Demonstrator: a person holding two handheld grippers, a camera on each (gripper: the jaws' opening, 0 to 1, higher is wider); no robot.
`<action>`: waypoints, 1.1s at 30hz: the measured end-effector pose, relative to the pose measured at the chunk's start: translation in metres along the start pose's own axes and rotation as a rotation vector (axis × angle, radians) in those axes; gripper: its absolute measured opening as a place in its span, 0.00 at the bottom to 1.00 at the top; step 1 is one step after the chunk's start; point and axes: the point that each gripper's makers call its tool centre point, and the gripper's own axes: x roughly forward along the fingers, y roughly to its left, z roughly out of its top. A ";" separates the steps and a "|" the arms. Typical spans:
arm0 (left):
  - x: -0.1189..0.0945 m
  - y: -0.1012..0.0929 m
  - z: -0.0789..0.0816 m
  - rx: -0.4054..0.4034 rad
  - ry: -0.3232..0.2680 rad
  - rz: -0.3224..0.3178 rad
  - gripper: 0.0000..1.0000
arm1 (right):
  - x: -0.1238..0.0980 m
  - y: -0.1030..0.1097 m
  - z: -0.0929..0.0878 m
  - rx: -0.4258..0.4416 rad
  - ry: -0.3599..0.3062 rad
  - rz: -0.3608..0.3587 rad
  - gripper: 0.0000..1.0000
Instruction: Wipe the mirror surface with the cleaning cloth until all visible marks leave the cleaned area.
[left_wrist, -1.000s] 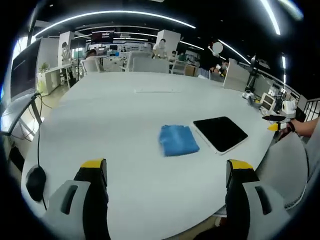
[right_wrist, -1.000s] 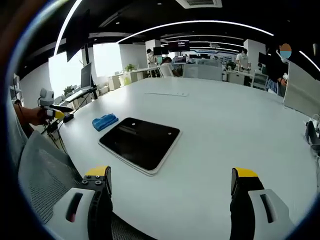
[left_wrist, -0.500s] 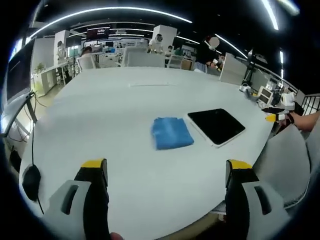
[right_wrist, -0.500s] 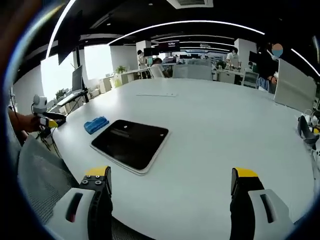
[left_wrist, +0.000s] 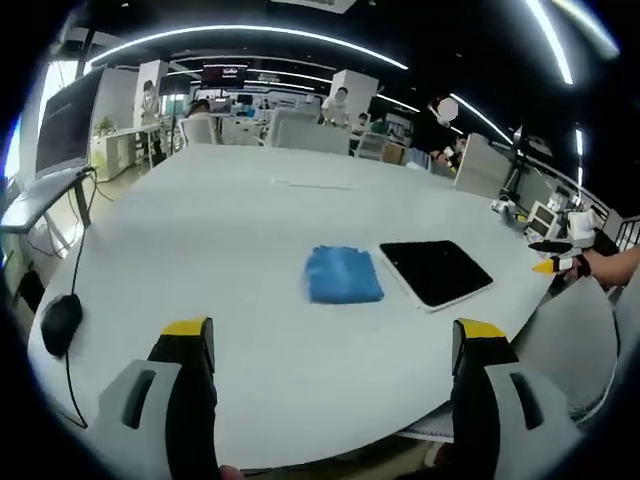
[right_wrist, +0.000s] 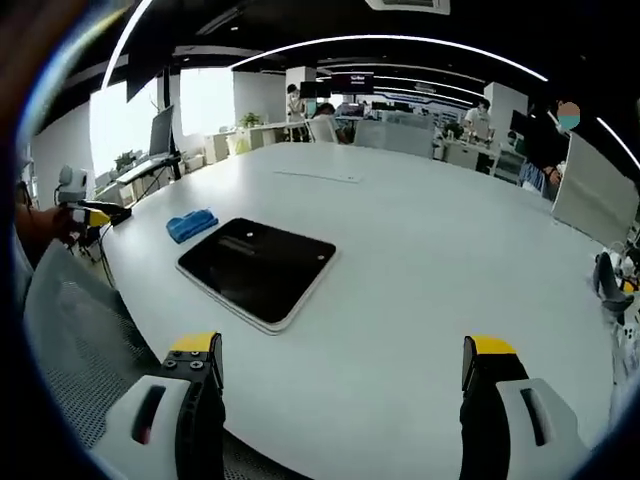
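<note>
Okay so from where I'm driving this, both jaws sets are wide apart with nothing in them: the left hand-held gripper (left_wrist: 332, 345) sits at the bottom of the left gripper view, and the right hand-held gripper (right_wrist: 341, 358) at the bottom of the right gripper view, both hanging off the near edge of the big white desk (left_wrist: 230, 210). Looks to me like we're at the very start, cloth not picked up yet. Moving out from the jaws in the left gripper view, the blue cleaning cloth (left_wrist: 342, 274) is folded flat dead centre of the frame, and the dark mirror (left_wrist: 435, 271) lies just beside it toward the right, apart by a sliver of desk. In the right gripper view the mirror (right_wrist: 258, 267) is centre-left and closest, with the cloth (right_wrist: 192, 224) past its far left corner. My plan would be left gripper straight in on the cloth, pinch a raised fold and not the flat middle, then sweep over the glass in overlapping strokes. I can't make out any marks at this size. Further back, a black mouse (left_wrist: 60, 324) sits at the left edge of the frame.
</note>
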 end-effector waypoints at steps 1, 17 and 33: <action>0.000 -0.001 -0.004 0.005 0.015 -0.004 0.99 | 0.000 -0.001 -0.001 -0.017 0.006 -0.002 0.99; 0.002 0.007 0.011 0.012 0.026 -0.014 0.98 | -0.013 -0.020 0.009 0.127 -0.088 -0.023 0.99; 0.015 0.020 0.031 -0.007 0.022 0.001 0.98 | -0.006 -0.006 0.010 0.173 -0.092 0.028 0.99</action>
